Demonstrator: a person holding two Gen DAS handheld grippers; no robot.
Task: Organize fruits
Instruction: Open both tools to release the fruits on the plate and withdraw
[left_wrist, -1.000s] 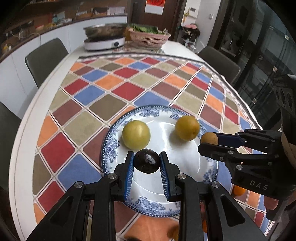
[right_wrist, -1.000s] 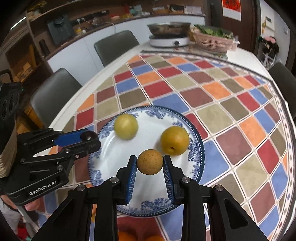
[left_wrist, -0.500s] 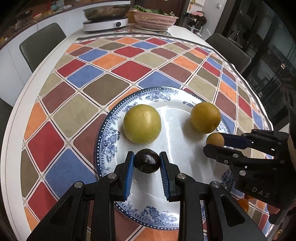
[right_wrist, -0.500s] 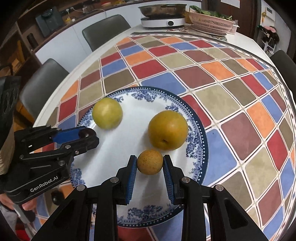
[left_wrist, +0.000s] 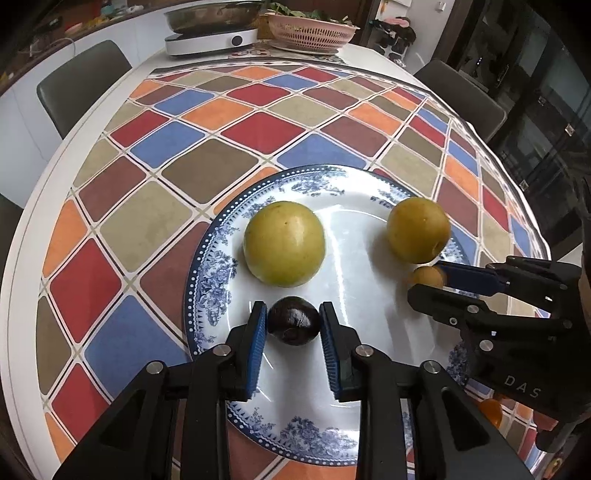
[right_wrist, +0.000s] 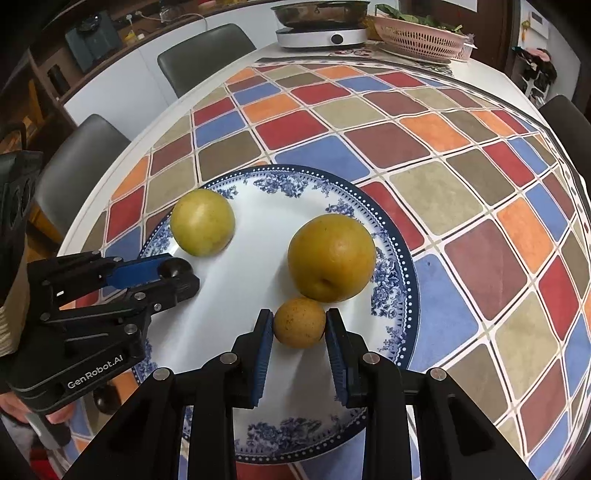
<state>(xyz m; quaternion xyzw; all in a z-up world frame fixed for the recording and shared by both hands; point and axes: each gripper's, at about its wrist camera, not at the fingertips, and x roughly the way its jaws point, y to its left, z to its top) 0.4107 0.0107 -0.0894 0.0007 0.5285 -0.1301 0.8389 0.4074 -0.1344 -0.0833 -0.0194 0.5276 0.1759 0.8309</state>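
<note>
A blue-and-white plate (left_wrist: 207, 273) lies on the chequered tablecloth. On it rest a large green-yellow fruit (left_wrist: 284, 243) and a golden pear (left_wrist: 418, 229). A small dark purple fruit (left_wrist: 293, 323) sits on the plate between the pads of my left gripper (left_wrist: 293, 307). The jaws are opening and the pads stand just off it. In the right wrist view my right gripper (right_wrist: 299, 314) is shut on a small tan fruit (right_wrist: 299, 325), low over the plate rim (right_wrist: 395, 295) beside the golden pear (right_wrist: 331, 257). The left gripper (right_wrist: 181, 275) shows at the left there.
At the table's far end stand an induction cooker with a pan (left_wrist: 210, 37) and a pink basket of greens (left_wrist: 312, 31). Grey chairs (left_wrist: 81, 81) (left_wrist: 458, 92) ring the table. An orange fruit (left_wrist: 489, 411) lies near the front right edge, behind the right gripper.
Both grippers have sunk toward the plate with their fruits. The dark fruit now rests on the plate and the left pads have parted slightly. The right grip is unchanged.
</note>
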